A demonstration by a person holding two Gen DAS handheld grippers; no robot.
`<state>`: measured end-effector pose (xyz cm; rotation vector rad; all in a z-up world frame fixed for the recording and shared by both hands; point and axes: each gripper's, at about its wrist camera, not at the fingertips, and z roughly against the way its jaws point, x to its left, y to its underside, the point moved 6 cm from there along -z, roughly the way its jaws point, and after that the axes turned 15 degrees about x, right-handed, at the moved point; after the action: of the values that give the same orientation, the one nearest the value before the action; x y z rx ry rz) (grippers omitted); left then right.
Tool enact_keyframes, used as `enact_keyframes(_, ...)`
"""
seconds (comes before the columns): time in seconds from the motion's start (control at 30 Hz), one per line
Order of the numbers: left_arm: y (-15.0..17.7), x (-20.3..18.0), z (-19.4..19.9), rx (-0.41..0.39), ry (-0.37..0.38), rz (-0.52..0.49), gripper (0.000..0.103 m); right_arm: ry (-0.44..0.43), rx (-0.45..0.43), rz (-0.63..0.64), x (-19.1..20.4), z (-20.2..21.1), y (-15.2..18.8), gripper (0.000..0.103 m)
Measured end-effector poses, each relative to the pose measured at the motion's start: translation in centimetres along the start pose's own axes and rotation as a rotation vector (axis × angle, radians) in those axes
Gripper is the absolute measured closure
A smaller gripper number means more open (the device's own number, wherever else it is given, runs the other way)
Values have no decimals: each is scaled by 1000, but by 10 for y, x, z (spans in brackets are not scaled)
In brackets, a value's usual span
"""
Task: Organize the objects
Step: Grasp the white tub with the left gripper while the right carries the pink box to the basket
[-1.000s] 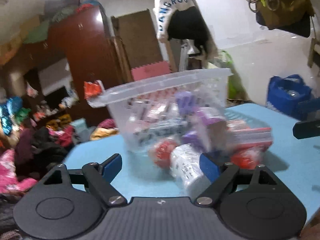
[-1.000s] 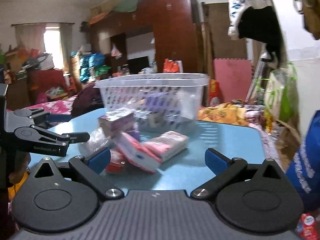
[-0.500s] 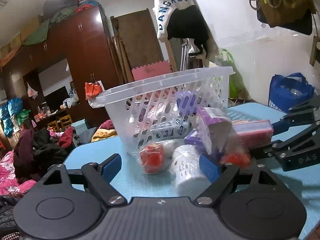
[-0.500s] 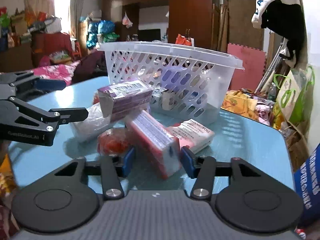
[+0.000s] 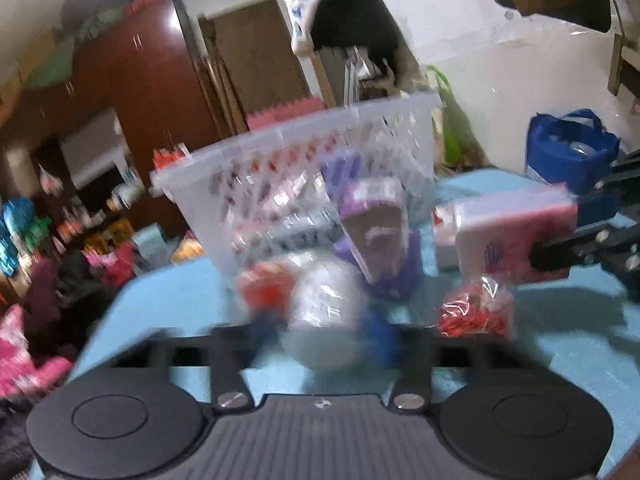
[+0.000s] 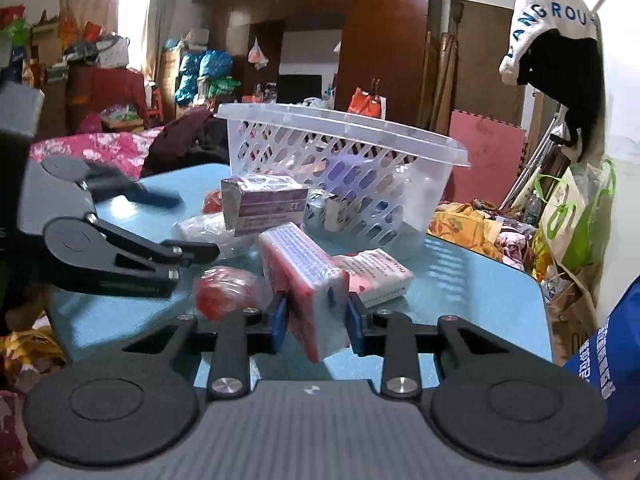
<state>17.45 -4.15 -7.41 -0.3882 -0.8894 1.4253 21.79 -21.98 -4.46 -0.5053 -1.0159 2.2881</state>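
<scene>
On the blue table (image 6: 480,292) stands a white slotted basket (image 6: 344,136) with purple and white packs inside. My right gripper (image 6: 316,316) is shut on a pink-and-white pack (image 6: 308,280), tilted and raised off the table. In the blurred left wrist view my left gripper (image 5: 320,332) has its jaws closing on a white wrapped bundle (image 5: 324,312), and the blue pads look pressed to its sides. A purple box (image 6: 264,204), a red bagged item (image 6: 224,292) and a second pink pack (image 6: 376,272) lie in front of the basket.
A blue bag (image 5: 568,152) sits past the table's right edge. Piles of clothes (image 5: 48,304) lie off the left edge, with a brown wardrobe (image 6: 384,40) behind. Another red item (image 5: 264,284) rests against the basket's front wall.
The right jaws came together on the pink-and-white pack and tipped it up. The left jaws narrowed around the white bundle as that gripper moved closer to it.
</scene>
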Motion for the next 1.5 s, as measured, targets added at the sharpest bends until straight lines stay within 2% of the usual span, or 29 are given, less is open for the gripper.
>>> enact_keyframes(0.13,6,5,9,-51,4,25,56,-12,-31,-52,-12,6,2,69)
enact_keyframes(0.27,9,31,29,-116,21,87,56,-34,-72,-116,-27,16,4,70)
enact_keyframes(0.43,-3,60,49,-209,12,151,56,-30,-122,-153,-35,28,-4,70)
enact_keyframes(0.57,-16,77,57,-254,8,171,56,-32,-157,-153,-34,33,-20,70)
enact_keyframes(0.67,-39,91,63,-283,17,191,56,-52,-192,-154,-36,40,-45,70)
enact_keyframes(0.8,-85,106,65,-281,87,194,56,-105,-233,-179,-49,44,-89,70)
enact_keyframes(0.9,-127,113,56,-264,72,205,56,-91,-234,-186,-59,34,-132,70)
enact_keyframes(1.0,-158,115,31,-203,59,229,56,-53,-184,-183,-67,10,-164,70)
enact_keyframes(1.13,-173,113,-10,-106,55,236,56,14,-73,-161,-68,-36,-188,70)
enact_keyframes(1.17,-173,112,-19,-91,42,227,55,29,-62,-156,-67,-44,-188,67)
enact_keyframes(1.2,-173,111,-26,-85,21,209,47,40,-48,-152,-67,-51,-189,63)
enact_keyframes(1.23,-172,111,-31,-81,-9,199,29,46,-32,-148,-66,-56,-187,57)
enact_keyframes(1.27,-169,111,-35,-79,-39,198,23,55,-23,-145,-66,-57,-184,40)
enact_keyframes(1.3,-166,115,-33,-84,-48,204,22,74,-31,-138,-66,-53,-180,21)
enact_keyframes(1.37,-154,122,-21,-120,-5,237,22,126,-67,-104,-64,-36,-169,2)
enact_keyframes(1.43,-143,126,-4,-153,53,250,22,130,-92,-108,-65,-18,-159,0)
enact_keyframes(1.5,-131,122,13,-176,62,231,18,90,-100,-123,-65,-4,-154,0)
